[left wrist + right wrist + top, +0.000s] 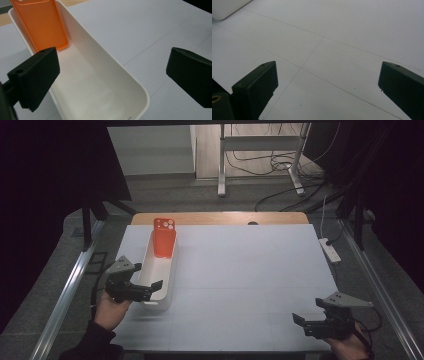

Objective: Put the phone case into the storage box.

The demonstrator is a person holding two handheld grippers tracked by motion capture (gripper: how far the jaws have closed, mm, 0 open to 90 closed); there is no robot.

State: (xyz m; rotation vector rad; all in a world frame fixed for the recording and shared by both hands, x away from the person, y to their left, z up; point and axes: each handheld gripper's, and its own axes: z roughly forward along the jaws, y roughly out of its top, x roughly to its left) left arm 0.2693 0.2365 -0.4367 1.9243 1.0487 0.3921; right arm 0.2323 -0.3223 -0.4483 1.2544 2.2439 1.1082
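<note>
My left gripper [150, 289] hangs released at the bin's [167, 280] six o'clock end; I could tip it, toppling the phone case [164, 237]. Right gripper [300, 320] released too.

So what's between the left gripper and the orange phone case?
Just the bare inside of the white bin. In the left gripper view, the left gripper is open over its near end, with the orange phone case leaning at the far end.

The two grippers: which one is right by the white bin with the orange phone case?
The left gripper. Its open jaws straddle the white bin's near end; the right gripper hovers over bare table.
</note>
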